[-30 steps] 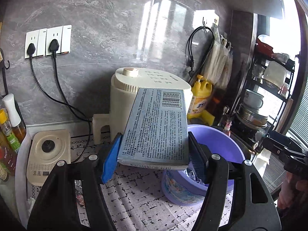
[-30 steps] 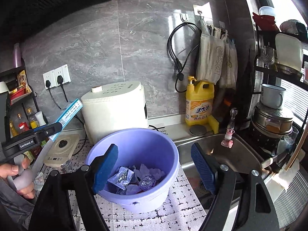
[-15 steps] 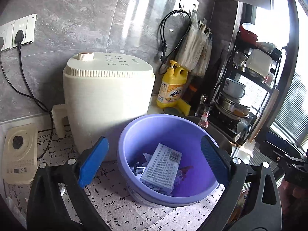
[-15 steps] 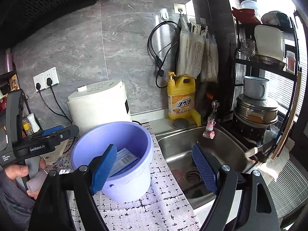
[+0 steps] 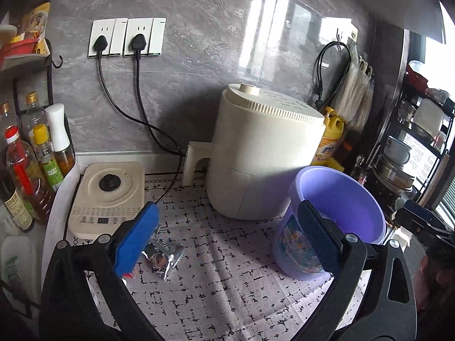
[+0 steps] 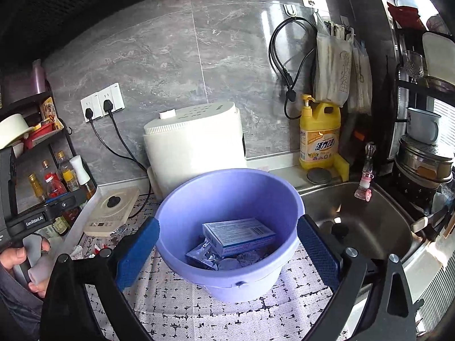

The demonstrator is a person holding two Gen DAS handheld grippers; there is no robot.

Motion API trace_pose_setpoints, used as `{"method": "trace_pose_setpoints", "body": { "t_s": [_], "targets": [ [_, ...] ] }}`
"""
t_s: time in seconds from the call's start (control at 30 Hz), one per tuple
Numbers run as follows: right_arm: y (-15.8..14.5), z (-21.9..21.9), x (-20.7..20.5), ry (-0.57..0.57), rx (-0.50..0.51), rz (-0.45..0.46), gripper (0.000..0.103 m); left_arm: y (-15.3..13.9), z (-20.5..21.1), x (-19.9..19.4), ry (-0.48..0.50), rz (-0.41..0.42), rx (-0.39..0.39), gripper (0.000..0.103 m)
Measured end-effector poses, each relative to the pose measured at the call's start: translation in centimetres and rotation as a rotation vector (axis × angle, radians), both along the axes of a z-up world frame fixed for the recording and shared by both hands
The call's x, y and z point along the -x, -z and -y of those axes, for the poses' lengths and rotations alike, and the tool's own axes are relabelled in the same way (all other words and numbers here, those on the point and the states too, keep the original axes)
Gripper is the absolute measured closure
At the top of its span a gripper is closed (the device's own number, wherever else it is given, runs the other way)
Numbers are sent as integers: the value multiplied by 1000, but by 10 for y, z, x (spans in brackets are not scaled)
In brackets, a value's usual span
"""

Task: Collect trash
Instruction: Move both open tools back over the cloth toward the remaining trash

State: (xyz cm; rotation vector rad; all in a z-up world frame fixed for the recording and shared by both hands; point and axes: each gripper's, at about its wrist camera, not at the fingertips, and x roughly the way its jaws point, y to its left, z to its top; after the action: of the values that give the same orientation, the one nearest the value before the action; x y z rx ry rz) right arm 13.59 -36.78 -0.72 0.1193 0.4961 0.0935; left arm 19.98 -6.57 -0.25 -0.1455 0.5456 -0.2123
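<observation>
Home kitchen: steel sink (image 6: 366, 224), dish soap jug (image 6: 320, 139), oil bottles (image 5: 31, 159), air fryer (image 5: 264, 153) stood on counter.

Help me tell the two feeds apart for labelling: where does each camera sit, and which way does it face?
Left wrist: on the left gripper, facing the foil wrapper on the mat; open jaws show.
Right wrist: on the right gripper, facing into the purple bucket; open jaws and a hand show.
Shared: bucket and air fryer.

Your left gripper (image 5: 227, 236) stands wide open with nothing between its blue pads, over the white black-flecked mat (image 5: 227, 278). A crumpled silver foil wrapper (image 5: 162, 257) lies just beside the left pad; the lilac plastic bucket (image 5: 341, 199) sits behind the right one.
</observation>
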Motion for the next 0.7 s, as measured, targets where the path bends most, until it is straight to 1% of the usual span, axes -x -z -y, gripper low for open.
{"method": "trace_pose_setpoints", "body": {
  "t_s": [0.33,0.53,0.7],
  "targets": [
    [1,-60,1,-177,-4,10,8,4,-64,46,-177,-2,-8,6],
    [2,-91,1,-257,-6,6,8,5,-94,69,-257,-8,-13,6],
    [5,-113,0,-311,5,2,8,9,-117,84,-317,-19,0,6]
  ]
}}
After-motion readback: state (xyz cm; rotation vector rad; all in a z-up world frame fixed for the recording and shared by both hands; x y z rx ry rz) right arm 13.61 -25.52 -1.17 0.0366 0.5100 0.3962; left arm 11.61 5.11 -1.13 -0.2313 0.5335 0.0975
